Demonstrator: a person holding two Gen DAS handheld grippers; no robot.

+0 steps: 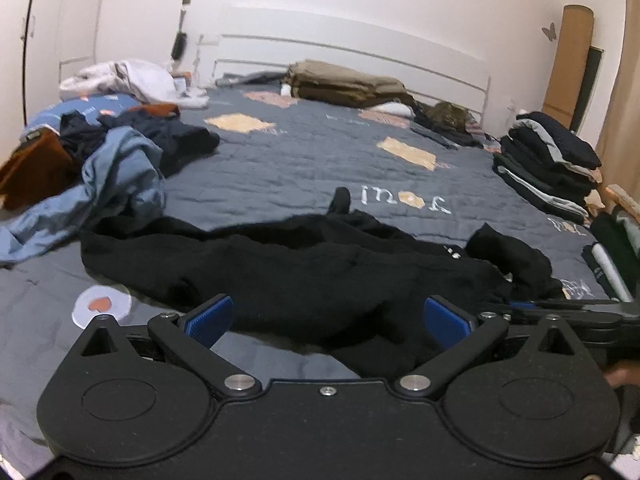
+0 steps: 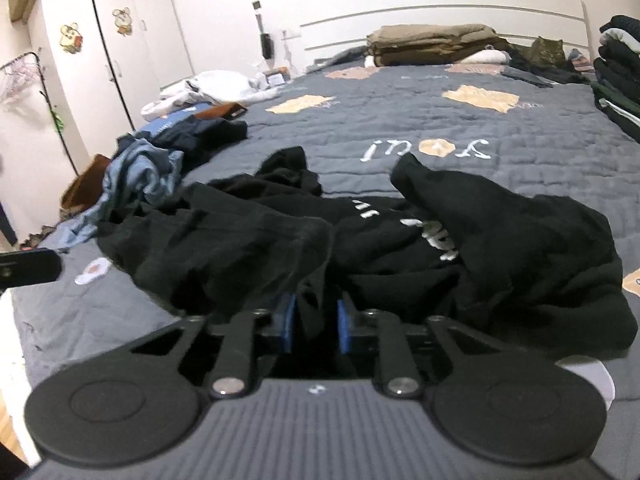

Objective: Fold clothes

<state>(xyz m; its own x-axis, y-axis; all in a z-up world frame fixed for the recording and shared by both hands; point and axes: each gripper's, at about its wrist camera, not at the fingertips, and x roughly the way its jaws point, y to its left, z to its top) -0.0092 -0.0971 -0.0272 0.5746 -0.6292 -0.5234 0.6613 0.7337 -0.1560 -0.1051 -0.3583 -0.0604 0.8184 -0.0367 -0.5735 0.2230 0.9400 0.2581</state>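
A black garment (image 1: 312,268) with white lettering lies crumpled on the grey bedspread (image 1: 304,160) near the bed's front edge. It also shows in the right wrist view (image 2: 400,248). My left gripper (image 1: 329,320) is open, its blue pads on either side of the garment's near edge, with cloth lying between them. My right gripper (image 2: 316,322) is shut on a fold of the black garment's near edge. The right gripper's body shows at the right of the left wrist view (image 1: 576,312).
A heap of unfolded clothes, light blue (image 1: 112,184), navy and brown, lies at the left. A stack of folded dark clothes (image 1: 548,164) stands at the right edge. Folded olive items (image 1: 348,84) rest by the headboard. A white wardrobe (image 2: 100,40) stands left of the bed.
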